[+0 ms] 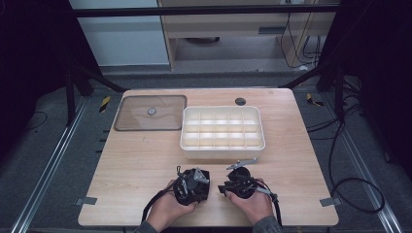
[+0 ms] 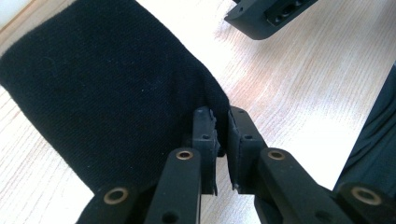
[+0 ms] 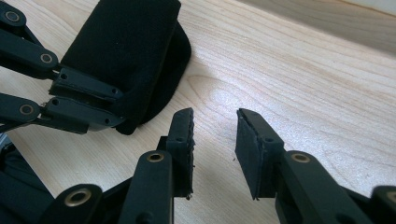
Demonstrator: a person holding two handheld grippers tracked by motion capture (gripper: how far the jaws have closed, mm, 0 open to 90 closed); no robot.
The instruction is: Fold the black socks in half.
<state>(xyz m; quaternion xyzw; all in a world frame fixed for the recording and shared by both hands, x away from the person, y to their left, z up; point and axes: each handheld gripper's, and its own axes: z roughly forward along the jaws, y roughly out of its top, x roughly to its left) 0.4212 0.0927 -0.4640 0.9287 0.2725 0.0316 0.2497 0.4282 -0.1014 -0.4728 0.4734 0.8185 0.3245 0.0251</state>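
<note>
A: What's in hand near the front edge of the table [image 1: 145, 160]?

B: The left gripper [image 2: 223, 135] has its jaws clamped on an edge of a black cloth [image 2: 107, 93], a folded piece lying flat on the wood. In the right gripper view the same cloth [image 3: 126, 51] sits pinched between those jaws.

A: And the right gripper [image 3: 215, 140]?

B: Jaws partly apart, nothing between them, just beside the cloth. I'd say the cloth is held and the second hand is yet to take it.

A: Next move?

B: Probably bringing the right jaws onto a free edge and closing. The divided white box [image 1: 223, 132] and the clear lid [image 1: 150, 112] wait nearer the back edge.
</note>
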